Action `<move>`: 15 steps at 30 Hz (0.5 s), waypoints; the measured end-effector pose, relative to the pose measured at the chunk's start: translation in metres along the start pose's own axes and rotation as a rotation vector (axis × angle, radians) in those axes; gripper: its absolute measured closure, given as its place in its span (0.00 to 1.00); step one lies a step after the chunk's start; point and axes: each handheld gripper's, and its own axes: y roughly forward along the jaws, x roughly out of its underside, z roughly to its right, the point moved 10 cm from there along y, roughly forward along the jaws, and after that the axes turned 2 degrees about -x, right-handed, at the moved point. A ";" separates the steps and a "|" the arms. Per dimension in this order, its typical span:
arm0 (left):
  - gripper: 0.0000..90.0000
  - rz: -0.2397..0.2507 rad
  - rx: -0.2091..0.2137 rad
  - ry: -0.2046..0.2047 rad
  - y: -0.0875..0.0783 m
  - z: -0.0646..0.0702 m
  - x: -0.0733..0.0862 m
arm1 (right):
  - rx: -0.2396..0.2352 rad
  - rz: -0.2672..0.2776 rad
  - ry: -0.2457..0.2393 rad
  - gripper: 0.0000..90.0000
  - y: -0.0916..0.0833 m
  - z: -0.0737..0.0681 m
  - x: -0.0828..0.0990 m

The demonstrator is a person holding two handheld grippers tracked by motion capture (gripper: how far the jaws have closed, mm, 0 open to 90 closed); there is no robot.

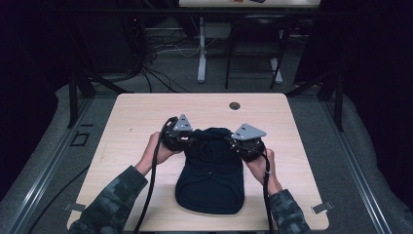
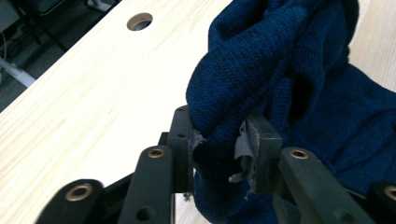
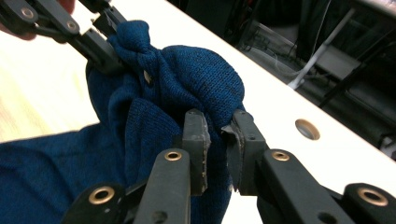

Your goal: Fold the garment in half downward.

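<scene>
A dark blue knitted garment (image 1: 210, 178) is spread on the near middle of a light wooden table (image 1: 131, 122), its far end bunched up and lifted between the two grippers. The left gripper (image 1: 187, 138) is held at the garment's far left corner and the right gripper (image 1: 233, 142) at its far right corner, each with a grey three-cornered plate on top. The near part of the garment lies flat between the person's forearms, close to the table's near edge.

Bare tabletop is seen on both sides of the garment and beyond it, up to a round hole (image 1: 234, 106) near the far edge. Past the table, a floor with cables and the legs of other furniture can be made out.

In the left gripper view, a fold of the knit (image 2: 243, 93) is pinched between the jaws, which are closed on the cloth. In the right gripper view, the jaws are nearly closed, with a narrow gap between the pads; a fold of the garment (image 3: 205, 84) is pressed against them, but whether cloth is actually clamped there cannot be told. The left gripper (image 3: 109, 28) is seen farther off, clamped on a twisted tuft of the fabric.
</scene>
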 end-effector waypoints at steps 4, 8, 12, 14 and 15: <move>0.78 0.007 -0.040 0.040 -0.001 0.004 0.000 | -0.028 -0.038 0.012 0.84 -0.002 -0.001 0.006; 0.78 0.020 -0.080 0.079 -0.002 0.009 0.000 | -0.038 -0.065 0.012 0.83 -0.005 -0.004 0.013; 0.78 0.026 -0.110 0.111 -0.002 0.014 0.000 | -0.044 -0.088 0.010 0.82 -0.007 -0.005 0.021; 0.77 0.024 -0.111 0.118 -0.002 0.016 0.001 | -0.048 -0.090 0.011 0.82 -0.008 -0.007 0.024; 0.76 0.022 -0.117 0.121 -0.003 0.017 0.002 | -0.049 -0.093 0.008 0.82 -0.009 -0.007 0.025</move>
